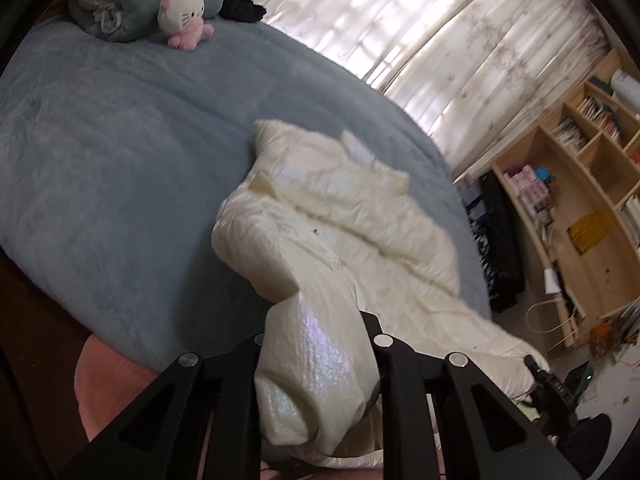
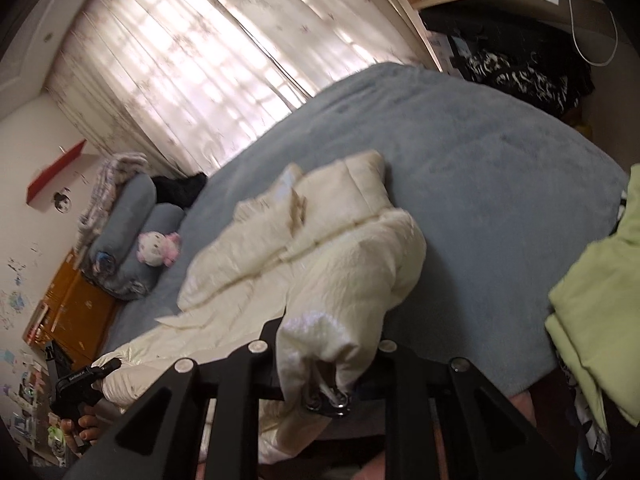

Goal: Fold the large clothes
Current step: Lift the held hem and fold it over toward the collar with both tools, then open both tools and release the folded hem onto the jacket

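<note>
A cream puffy jacket (image 1: 340, 208) lies crumpled on the grey-blue bed (image 1: 120, 160), and its near edge is lifted off the cover. My left gripper (image 1: 316, 332) is shut on a bunched fold of that edge. In the right wrist view the jacket (image 2: 320, 248) lies in the middle, and my right gripper (image 2: 326, 340) is shut on another fold of it, with a dark metal ring (image 2: 328, 398) hanging below. Each view also shows the other gripper: the right one (image 1: 548, 384) at the lower right, the left one (image 2: 80, 380) at the lower left with a hand on it.
A pink and white plush cat (image 1: 184, 16) sits by rolled grey bedding (image 1: 120, 4) at the bed's head. Curtains (image 1: 440, 40) run along the far side. A wooden bookshelf (image 1: 580, 184) and dark clothes (image 2: 528, 76) stand past the foot. A light green garment (image 2: 596, 320) hangs at the right.
</note>
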`<state>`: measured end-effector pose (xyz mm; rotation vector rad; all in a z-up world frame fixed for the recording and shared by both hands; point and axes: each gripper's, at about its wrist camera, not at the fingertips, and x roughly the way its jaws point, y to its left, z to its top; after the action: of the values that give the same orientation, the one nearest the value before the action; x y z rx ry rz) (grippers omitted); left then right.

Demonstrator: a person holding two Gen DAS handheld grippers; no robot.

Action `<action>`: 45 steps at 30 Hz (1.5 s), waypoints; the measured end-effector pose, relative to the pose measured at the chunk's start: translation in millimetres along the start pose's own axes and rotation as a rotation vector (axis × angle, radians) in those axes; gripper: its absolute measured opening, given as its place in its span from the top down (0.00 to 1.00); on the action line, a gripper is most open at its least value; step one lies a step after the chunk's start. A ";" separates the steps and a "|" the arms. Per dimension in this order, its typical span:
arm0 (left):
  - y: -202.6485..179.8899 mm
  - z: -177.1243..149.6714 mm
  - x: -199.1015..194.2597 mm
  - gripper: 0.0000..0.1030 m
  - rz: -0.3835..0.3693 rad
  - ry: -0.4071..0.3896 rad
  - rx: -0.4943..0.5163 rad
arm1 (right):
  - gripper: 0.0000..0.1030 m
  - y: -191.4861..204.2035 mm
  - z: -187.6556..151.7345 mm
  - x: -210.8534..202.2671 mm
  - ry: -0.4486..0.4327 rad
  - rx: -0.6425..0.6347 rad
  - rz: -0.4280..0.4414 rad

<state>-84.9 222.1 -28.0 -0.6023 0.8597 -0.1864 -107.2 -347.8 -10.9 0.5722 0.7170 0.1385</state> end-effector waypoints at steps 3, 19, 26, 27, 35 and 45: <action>-1.7 18.6 4.1 0.87 -0.042 -0.020 -0.029 | 0.81 2.7 17.8 7.6 -0.023 0.002 0.024; -24.7 177.8 127.1 0.57 -0.058 -0.071 -0.113 | 0.76 26.5 167.0 141.0 -0.050 0.003 0.028; -32.9 252.1 176.4 0.17 -0.050 -0.130 -0.139 | 0.44 19.5 228.4 219.5 0.054 0.109 0.016; -34.9 257.3 183.1 0.16 -0.046 -0.129 -0.129 | 0.35 18.3 230.8 226.3 0.055 0.115 0.026; -28.5 252.4 226.9 0.15 0.050 -0.059 -0.019 | 0.21 8.6 229.3 250.7 0.048 0.071 0.015; 28.3 230.3 290.9 0.15 0.223 0.097 0.113 | 0.21 -38.1 212.2 306.9 0.175 0.001 -0.135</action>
<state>275.6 229.4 -119.6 -0.3914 0.9959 -0.0615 260.0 -379.5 -80.8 0.5148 0.9231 0.0631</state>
